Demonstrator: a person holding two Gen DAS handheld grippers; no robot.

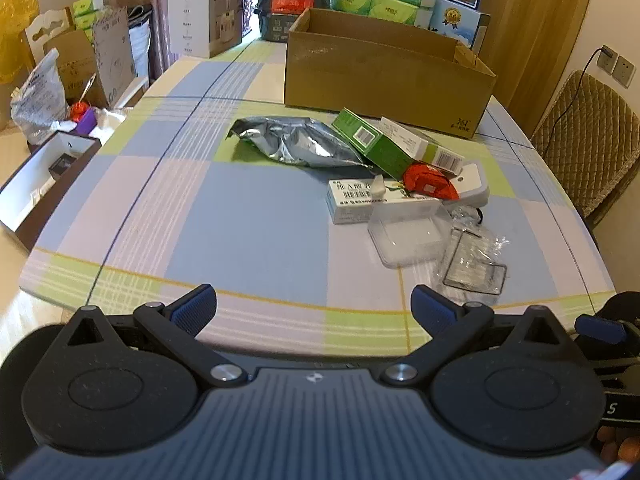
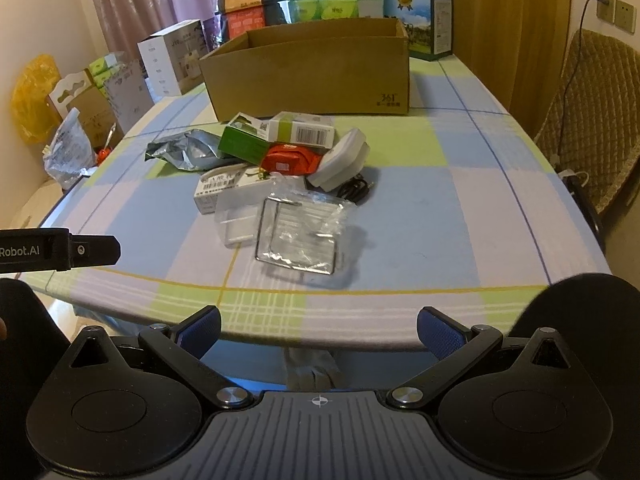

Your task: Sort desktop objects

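Blue-padded jaws stand wide apart and empty on both tools: the left gripper (image 1: 314,306) and right gripper (image 2: 318,330) hover at the near edge of a checked table (image 1: 248,216). Beyond them lies the unsorted heap: a wrapped wire rack (image 2: 298,232) nearest, a clear tub (image 1: 408,232), a white carton (image 1: 352,200), an orange pouch (image 1: 430,182), a green box (image 1: 374,144) and a foil bag (image 1: 296,142). What may be a black cable (image 2: 356,190) curls beside it. An open cardboard box (image 2: 312,72) waits behind. Sorting appears not yet begun; the next move calls for a reach forward to the nearest item.
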